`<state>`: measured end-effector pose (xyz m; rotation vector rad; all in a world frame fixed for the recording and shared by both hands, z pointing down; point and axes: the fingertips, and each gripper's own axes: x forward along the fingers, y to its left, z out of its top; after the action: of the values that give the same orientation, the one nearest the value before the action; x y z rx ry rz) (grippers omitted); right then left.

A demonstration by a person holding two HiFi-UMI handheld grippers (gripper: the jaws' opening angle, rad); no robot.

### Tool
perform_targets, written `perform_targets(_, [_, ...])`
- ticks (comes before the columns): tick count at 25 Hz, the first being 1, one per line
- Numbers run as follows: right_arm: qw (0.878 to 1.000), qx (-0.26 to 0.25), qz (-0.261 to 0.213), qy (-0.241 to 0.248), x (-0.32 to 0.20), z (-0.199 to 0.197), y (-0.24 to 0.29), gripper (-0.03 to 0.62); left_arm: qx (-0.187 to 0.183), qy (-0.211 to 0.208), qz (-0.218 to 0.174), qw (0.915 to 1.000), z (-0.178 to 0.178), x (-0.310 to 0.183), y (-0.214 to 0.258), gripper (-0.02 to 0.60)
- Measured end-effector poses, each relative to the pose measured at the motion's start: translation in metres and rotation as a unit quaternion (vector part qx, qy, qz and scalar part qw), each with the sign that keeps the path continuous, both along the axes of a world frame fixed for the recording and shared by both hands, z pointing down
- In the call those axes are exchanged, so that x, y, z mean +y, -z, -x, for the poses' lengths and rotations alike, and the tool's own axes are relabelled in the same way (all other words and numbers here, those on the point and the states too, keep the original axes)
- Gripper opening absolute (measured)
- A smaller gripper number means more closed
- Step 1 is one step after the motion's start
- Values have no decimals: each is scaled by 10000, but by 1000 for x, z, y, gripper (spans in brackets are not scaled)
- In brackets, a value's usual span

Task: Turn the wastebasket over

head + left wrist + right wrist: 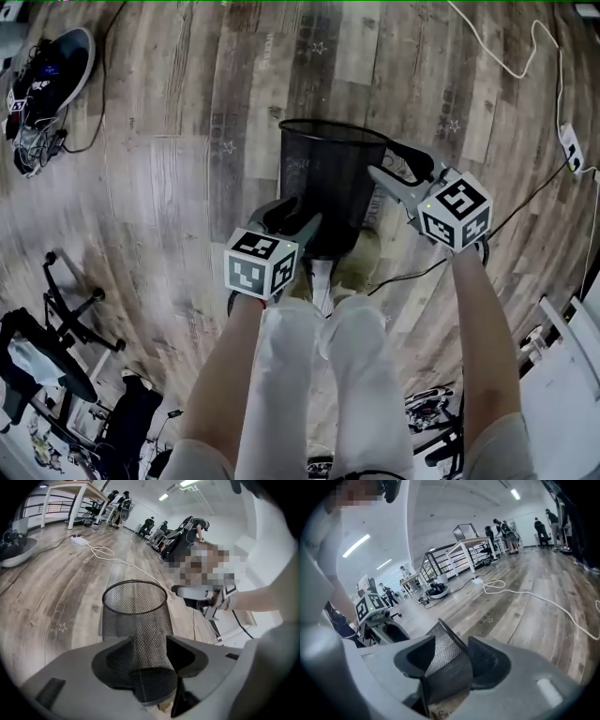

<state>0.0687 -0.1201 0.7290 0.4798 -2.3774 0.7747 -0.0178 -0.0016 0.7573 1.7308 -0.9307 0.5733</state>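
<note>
The black mesh wastebasket (pixel 330 187) stands mouth-up on the wood floor (pixel 187 141) between the left gripper (pixel 298 220) and right gripper (pixel 382 161), both spread and pinching nothing; each should probably clamp opposite rim sides firmly, then rotate together.

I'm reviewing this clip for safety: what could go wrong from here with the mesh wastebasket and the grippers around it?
1. The right gripper has its jaws open, with the wall of the black mesh wastebasket seemingly between them. Pulling away at an angle could snag the mesh and tip the upright basket.
2. The basket stands close against the person's shoe, so a step could knock it over.
</note>
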Motion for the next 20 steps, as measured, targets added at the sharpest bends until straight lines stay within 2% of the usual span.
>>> perform_targets(3, [9985,54,207,510,-11,19,-4,216,96,40,57,9999,-7,1,-1,210])
perform_targets(6, [9890,326,585,1319,-4,32,-16,216,151,170,82,9997,-6,8,0,210])
perform_targets(11, [9597,706,1296,2392,5,38,-29,202,173,436,130,9988,9,20,-3,210])
perform_targets(17, [9146,1181,1402,3603,20,40,-41,195,165,829,121,9964,33,25,-9,210])
perform_targets(20, [9040,1145,1411,3870,21,41,-40,141,162,947,63,9954,39,20,-9,210])
